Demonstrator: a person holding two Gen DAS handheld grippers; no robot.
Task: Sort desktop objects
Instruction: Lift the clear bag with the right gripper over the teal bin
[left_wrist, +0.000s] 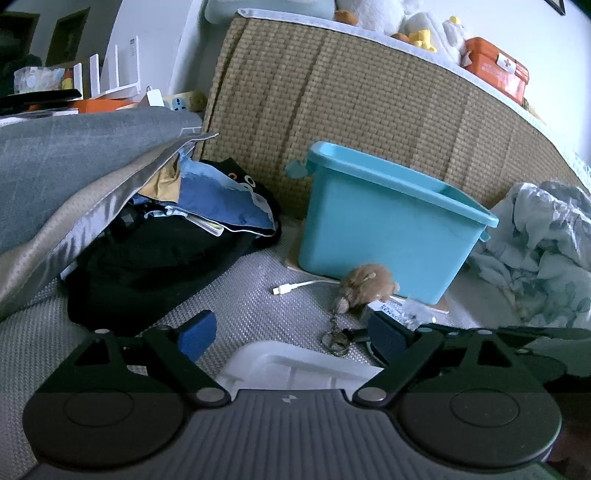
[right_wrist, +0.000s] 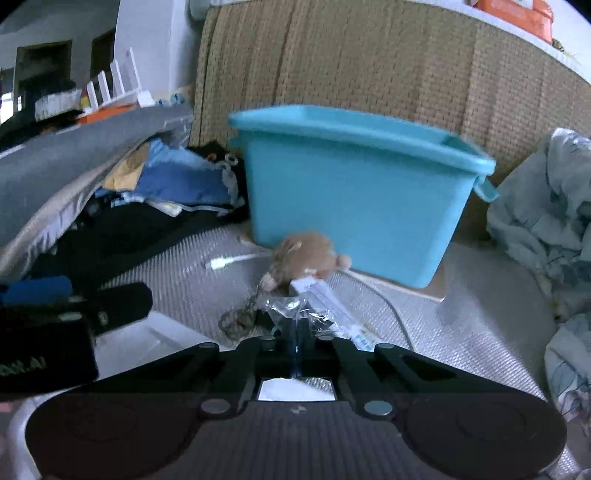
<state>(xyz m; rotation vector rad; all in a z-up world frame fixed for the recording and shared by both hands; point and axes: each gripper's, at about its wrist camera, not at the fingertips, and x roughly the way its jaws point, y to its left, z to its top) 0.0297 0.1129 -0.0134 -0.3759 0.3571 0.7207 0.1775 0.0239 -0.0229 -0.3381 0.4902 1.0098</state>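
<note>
A teal plastic bin (left_wrist: 388, 221) (right_wrist: 351, 199) stands on the woven grey mat against the wicker backing. In front of it lie a brown plush keychain (left_wrist: 367, 284) (right_wrist: 306, 254) with a metal ring (left_wrist: 334, 341), a white cable plug (left_wrist: 291, 288) (right_wrist: 221, 263) and a clear plastic packet (right_wrist: 325, 306) (left_wrist: 391, 308). My right gripper (right_wrist: 295, 332) is shut, pinching the near edge of that packet. My left gripper (left_wrist: 291, 336) stands open above a white plastic box (left_wrist: 295, 363) (right_wrist: 166, 343), touching nothing. One of its fingers (right_wrist: 118, 302) shows at the left of the right wrist view.
A pile of dark and blue clothes (left_wrist: 166, 251) lies left under a grey cushion (left_wrist: 74, 155). A crumpled floral blanket (left_wrist: 546, 251) fills the right. Soft toys and an orange first-aid case (left_wrist: 495, 70) sit on the wicker backing (left_wrist: 369, 110).
</note>
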